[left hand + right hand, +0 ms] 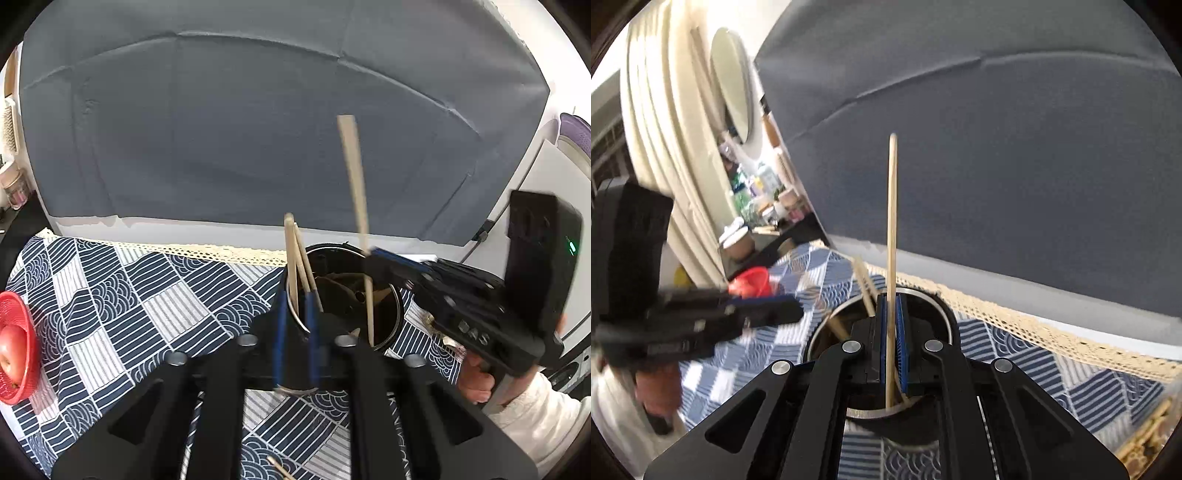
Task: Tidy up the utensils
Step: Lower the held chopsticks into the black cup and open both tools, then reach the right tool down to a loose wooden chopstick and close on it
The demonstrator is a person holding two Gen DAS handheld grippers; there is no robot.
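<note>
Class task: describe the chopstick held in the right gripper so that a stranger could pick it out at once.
Find the patterned blue tablecloth, then the round black holder on it. The chopstick clamped in the right gripper stands upright and tallest; the other chopsticks lean at the holder's rim.

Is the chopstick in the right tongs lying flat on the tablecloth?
No, the chopstick stands nearly upright, clamped between the right tongs, with its lower end inside the round black holder.

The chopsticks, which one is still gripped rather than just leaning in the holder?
The tall single chopstick, pinched upright by the right gripper over the holder. The pair leans loose on the rim.
</note>
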